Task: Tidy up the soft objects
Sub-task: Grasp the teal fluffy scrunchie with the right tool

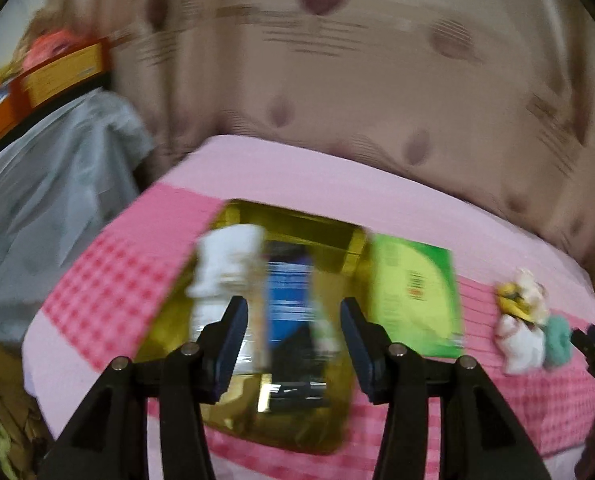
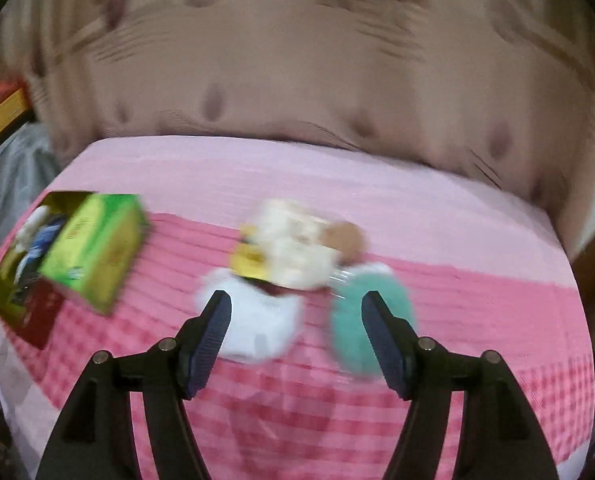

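Note:
An open gold box [image 1: 339, 240] with a green side [image 1: 413, 284] lies on the pink checked cloth [image 1: 109, 280]. Inside it are a white soft thing [image 1: 225, 264] and a blue one [image 1: 289, 288], both blurred. My left gripper [image 1: 293, 306] hovers open above the box with nothing between its pads. In the right wrist view, my right gripper [image 2: 296, 298] is open over a pile of soft toys: a white fluffy one [image 2: 261, 324], a teal one [image 2: 357, 320] and a cream plush with yellow [image 2: 293, 252]. No pad touches them. The box [image 2: 93, 248] stands at the left.
A beige patterned fabric [image 2: 297, 80] hangs behind the table. A grey cloth [image 1: 49, 200] drapes at the left, with orange and yellow boxes [image 1: 57, 68] above it. The pink cloth's front edge [image 2: 297, 440] is close to me.

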Demonstrator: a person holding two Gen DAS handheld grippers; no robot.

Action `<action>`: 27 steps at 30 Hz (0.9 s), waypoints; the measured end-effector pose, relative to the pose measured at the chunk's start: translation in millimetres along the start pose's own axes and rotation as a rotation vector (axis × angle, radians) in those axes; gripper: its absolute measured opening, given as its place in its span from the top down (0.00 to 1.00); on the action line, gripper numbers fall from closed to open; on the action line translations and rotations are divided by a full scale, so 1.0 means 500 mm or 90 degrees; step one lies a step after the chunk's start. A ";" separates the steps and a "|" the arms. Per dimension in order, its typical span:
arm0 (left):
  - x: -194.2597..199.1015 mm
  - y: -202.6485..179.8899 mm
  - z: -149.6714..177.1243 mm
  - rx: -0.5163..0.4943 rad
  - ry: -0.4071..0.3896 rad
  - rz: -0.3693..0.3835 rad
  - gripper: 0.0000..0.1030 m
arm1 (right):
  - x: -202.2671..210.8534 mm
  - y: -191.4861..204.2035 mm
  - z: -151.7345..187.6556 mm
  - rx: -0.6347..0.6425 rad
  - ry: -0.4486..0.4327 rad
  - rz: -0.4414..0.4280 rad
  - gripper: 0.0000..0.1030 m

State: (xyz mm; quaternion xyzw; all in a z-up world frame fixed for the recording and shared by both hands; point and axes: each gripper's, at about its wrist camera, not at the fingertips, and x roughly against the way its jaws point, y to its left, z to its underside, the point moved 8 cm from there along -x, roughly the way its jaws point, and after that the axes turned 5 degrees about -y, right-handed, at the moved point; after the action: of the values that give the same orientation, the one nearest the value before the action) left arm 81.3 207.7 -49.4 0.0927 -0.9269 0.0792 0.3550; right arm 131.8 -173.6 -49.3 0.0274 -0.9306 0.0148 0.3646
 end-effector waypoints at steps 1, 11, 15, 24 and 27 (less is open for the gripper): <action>-0.002 -0.022 0.001 -0.009 0.003 0.008 0.51 | -0.008 -0.026 0.007 -0.014 0.004 0.002 0.37; -0.058 -0.286 0.059 -0.124 0.083 0.121 0.48 | -0.099 -0.124 0.050 -0.063 0.028 0.004 0.46; -0.084 -0.362 0.084 -0.155 0.112 0.149 0.48 | -0.125 -0.130 0.058 -0.071 0.036 -0.005 0.50; -0.104 -0.458 0.136 -0.181 0.163 0.204 0.48 | -0.139 -0.104 0.074 -0.063 0.031 -0.039 0.75; -0.101 -0.476 0.149 -0.185 0.177 0.214 0.46 | -0.132 -0.099 0.077 -0.068 0.025 -0.045 0.84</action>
State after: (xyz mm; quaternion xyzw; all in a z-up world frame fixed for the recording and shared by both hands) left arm 124.5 -33.0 -118.7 -0.1263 -0.8732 0.0153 0.4704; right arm 157.0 -222.4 -122.1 0.0405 -0.9212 -0.0471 0.3840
